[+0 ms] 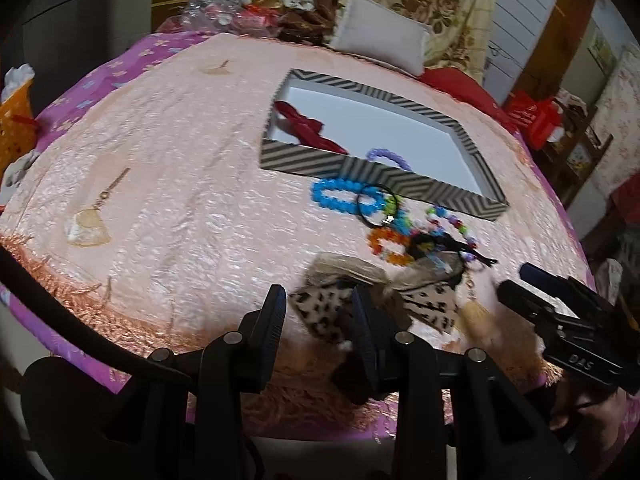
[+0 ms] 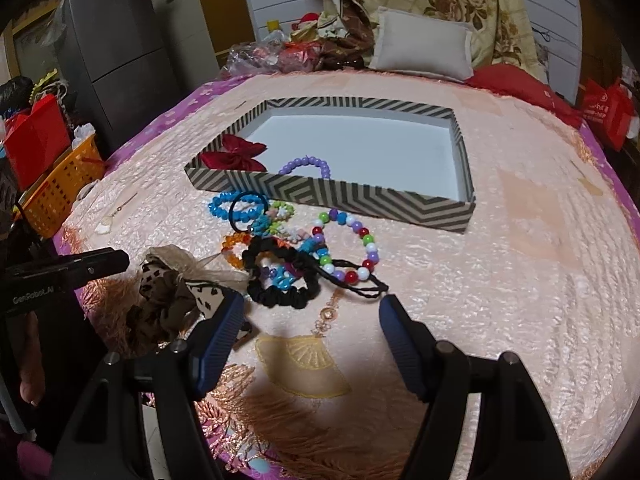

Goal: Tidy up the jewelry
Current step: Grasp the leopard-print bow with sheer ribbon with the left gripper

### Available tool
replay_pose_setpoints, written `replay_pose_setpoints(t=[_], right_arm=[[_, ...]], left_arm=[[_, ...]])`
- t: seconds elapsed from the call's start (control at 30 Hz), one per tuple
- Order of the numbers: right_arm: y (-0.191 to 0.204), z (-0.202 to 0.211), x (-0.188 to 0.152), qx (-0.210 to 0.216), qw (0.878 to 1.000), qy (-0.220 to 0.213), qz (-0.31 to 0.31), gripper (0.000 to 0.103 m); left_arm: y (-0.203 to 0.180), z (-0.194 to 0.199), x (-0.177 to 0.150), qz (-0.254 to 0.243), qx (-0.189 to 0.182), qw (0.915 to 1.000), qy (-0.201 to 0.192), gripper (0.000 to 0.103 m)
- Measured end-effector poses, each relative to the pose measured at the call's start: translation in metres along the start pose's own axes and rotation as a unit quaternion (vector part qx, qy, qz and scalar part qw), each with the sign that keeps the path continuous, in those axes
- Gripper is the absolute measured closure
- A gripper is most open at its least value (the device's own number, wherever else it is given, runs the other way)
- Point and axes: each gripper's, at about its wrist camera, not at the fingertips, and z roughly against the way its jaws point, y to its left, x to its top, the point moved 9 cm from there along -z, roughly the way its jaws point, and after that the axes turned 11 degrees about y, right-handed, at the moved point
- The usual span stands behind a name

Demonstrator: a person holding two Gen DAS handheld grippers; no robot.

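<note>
Two pieces sit in the striped box [image 2: 360, 196] already; I'm lining up the leopard scrunchie [image 1: 320, 312] on the bed. Left gripper [image 1: 320, 316] fingers part-open around it, empty; right gripper [image 2: 312, 328] wide open, empty. Next: pinch and lift.

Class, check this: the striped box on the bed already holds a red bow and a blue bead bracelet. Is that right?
Not quite. The striped box holds the red bow and a purple bead bracelet, not a blue one. The blue bracelet lies outside on the bedspread, as the right wrist view shows.
</note>
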Motion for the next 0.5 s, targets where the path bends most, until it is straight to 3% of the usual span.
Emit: replay_pose_setpoints(t=[0.23, 0.5], right_arm=[[-0.009, -0.005, -0.003, -0.001, 1.000, 0.009, -0.015, 0.030], [-0.014, -0.007, -0.003, -0.003, 1.000, 0.010, -0.021, 0.030]], left_arm=[[-0.016, -0.009, 0.004, -0.007, -0.015, 0.9998, 0.010, 0.080], [-0.026, -0.013, 0.005, -0.034, 0.015, 0.9993, 0.006, 0.080]])
